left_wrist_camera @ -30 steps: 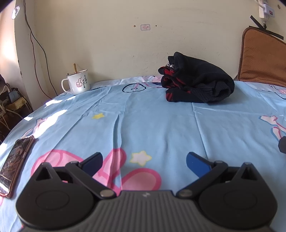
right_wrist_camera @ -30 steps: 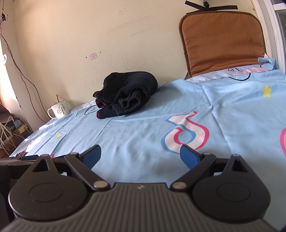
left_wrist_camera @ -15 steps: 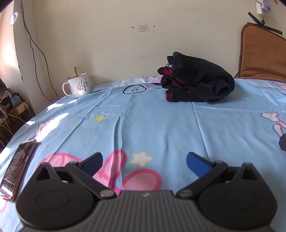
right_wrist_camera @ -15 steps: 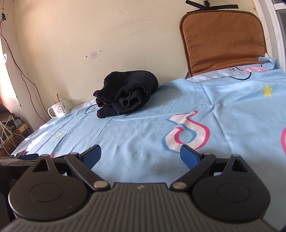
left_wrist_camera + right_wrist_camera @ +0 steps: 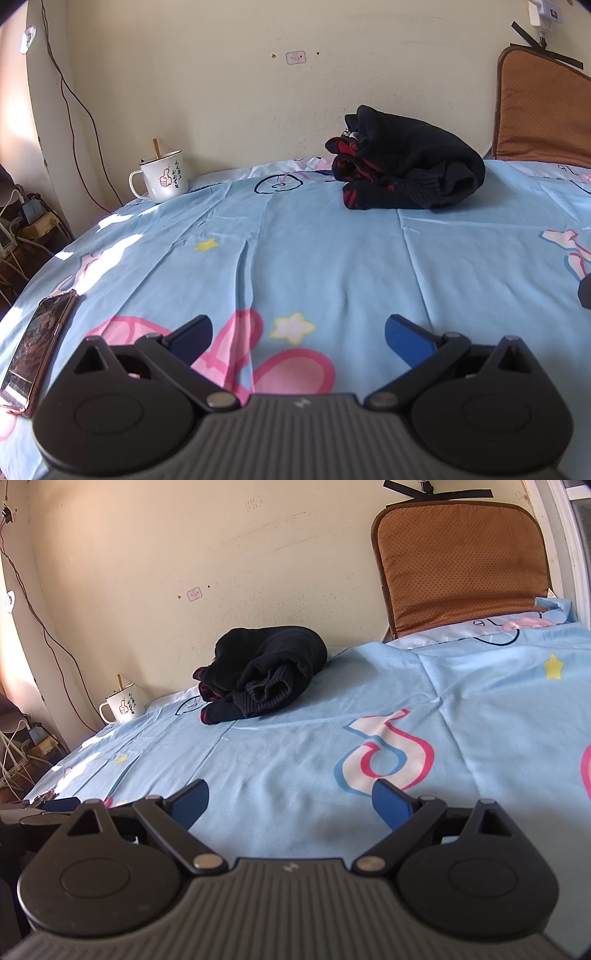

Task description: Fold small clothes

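Two claws over a bed, both wide apart and holding nothing. Left gripper (image 5: 295,334) low over the light blue sheet (image 5: 332,258), blue fingers (image 5: 406,338) spread, only a yellow star and a pink shape printed on the cloth between them. Right gripper (image 5: 290,801) the same: blue tips far apart, bare sheet (image 5: 295,757) in the gap, a pink, white and blue music-note shape just past its right finger.

Black bundle of clothes (image 5: 404,160) far up the bed, near the wall, well away from both claws. Soft and lumpy, rolled into a heap, with bits of red showing on its left side. In the right view the same black bundle of clothes (image 5: 262,674), with a ribbed knit cuff facing the camera.

One cup to look at: a white mug (image 5: 162,181) at the far left corner of the bed, close to the wall, standing up straight. Pink thumbs-up picture and black writing on its side. A thin wooden stick (image 5: 157,148) poking up out of it. Cannot tell what else is inside. Mug (image 5: 122,705) well to the left of the clothes.

A phone (image 5: 38,341) flat on the sheet at the left edge, screen up. A brown cushion (image 5: 458,565) upright against the wall at the far right. Cords and plugs (image 5: 26,221) down on the floor at the left.
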### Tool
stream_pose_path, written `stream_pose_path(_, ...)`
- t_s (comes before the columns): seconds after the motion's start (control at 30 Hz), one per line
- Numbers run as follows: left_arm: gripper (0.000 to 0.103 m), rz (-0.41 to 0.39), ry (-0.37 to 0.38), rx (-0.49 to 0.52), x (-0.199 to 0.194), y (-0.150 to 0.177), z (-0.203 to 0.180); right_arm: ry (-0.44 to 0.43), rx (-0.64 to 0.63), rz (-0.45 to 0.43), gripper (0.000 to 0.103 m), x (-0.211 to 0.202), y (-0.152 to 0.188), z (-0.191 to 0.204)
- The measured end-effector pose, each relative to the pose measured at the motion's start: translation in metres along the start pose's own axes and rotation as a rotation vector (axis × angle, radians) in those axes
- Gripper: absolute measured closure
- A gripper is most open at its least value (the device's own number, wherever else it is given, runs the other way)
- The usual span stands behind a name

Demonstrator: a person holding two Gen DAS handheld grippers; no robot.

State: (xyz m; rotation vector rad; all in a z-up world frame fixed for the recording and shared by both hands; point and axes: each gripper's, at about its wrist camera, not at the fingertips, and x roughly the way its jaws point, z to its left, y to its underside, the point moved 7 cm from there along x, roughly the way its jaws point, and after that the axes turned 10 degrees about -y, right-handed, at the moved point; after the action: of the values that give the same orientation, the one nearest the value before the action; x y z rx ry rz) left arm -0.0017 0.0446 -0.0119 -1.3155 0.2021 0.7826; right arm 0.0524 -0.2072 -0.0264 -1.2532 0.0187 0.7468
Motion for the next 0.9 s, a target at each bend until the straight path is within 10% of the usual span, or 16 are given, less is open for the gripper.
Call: stream_pose_path(0.9, 0.000, 0.037, 0.034, -0.013, 0.0037, 0.0012, 0.0005, -0.002, 0.000, 0.001, 0.006, -0.0001, -0.0002, -0.0003)
